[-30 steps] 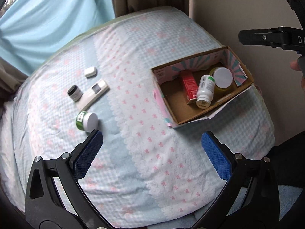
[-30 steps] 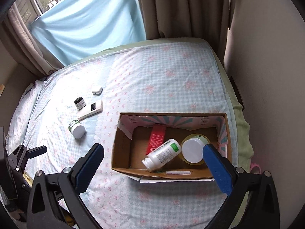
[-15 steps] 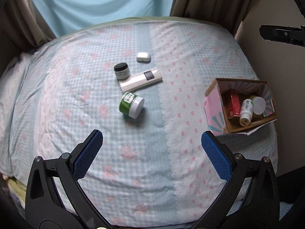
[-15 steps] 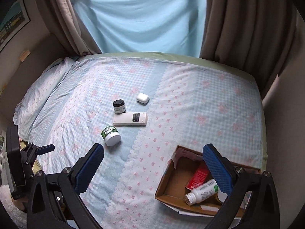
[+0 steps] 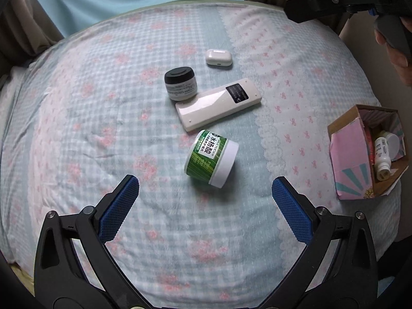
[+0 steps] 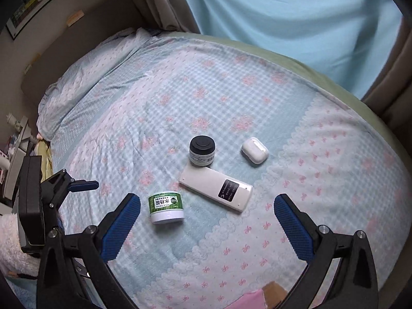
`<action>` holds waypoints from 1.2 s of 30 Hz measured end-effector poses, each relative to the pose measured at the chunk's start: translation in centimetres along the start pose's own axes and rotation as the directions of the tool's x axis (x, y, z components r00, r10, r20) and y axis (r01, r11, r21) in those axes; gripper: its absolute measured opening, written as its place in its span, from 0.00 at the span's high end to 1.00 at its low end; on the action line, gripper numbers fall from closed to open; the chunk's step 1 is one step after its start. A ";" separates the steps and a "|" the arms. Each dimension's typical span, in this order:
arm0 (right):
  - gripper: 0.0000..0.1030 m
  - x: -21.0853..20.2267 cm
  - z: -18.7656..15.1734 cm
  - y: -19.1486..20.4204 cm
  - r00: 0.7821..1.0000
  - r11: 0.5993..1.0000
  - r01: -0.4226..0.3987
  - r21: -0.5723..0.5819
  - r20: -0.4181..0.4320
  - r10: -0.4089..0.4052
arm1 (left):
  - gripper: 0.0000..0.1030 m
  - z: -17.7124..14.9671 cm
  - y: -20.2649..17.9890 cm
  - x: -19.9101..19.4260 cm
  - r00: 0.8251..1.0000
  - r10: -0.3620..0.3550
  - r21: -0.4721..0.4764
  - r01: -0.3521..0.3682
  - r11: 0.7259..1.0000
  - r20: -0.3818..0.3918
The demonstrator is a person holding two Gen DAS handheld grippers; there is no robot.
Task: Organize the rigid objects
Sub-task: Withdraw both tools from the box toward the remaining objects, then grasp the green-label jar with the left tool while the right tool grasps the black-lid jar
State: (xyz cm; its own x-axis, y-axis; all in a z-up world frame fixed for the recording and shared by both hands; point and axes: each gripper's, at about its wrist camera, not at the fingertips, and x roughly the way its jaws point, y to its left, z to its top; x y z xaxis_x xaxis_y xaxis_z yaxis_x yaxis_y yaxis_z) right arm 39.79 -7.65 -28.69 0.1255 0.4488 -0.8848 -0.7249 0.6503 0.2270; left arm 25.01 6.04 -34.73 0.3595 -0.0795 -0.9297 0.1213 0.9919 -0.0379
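On the bed lie a green jar with a white lid [image 5: 211,162], a white remote [image 5: 219,104], a black-lidded jar [image 5: 180,83] and a white earbud case [image 5: 219,57]. My left gripper [image 5: 203,200] is open and empty, just short of the green jar. My right gripper [image 6: 206,219] is open and empty above the green jar [image 6: 166,207] and the remote [image 6: 215,188]; the black-lidded jar [image 6: 202,150] and earbud case [image 6: 255,150] lie beyond. A cardboard box [image 5: 347,159] at the right holds a white bottle [image 5: 382,158], a white-lidded jar and a red packet.
The bed wears a blue checked cover with pink flowers [image 5: 103,128]. Curtains and a light blue drape [image 6: 296,13] hang behind it. The wall runs along the right side by the box. The left gripper's body [image 6: 46,200] shows at the left of the right wrist view.
Both grippers swung left from the box to the loose items and came closer to them. The box moved to the right edge of the left view and almost out of the right view.
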 end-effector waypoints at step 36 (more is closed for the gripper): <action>0.47 22.5 6.1 0.3 0.968 0.975 -0.096 -0.199 -0.246 0.045 | 0.41 1.3 -0.2 12.5 0.990 -0.106 0.029 0.109 0.994 -0.093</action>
State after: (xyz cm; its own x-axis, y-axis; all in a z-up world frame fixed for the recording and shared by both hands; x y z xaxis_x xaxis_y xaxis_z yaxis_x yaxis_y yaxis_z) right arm 46.51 6.40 -46.07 -0.0778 0.3134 -0.9464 -0.8541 0.4688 0.2255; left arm 30.74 4.72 -45.89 0.2572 -0.1747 -0.9504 0.1864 0.9740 -0.1286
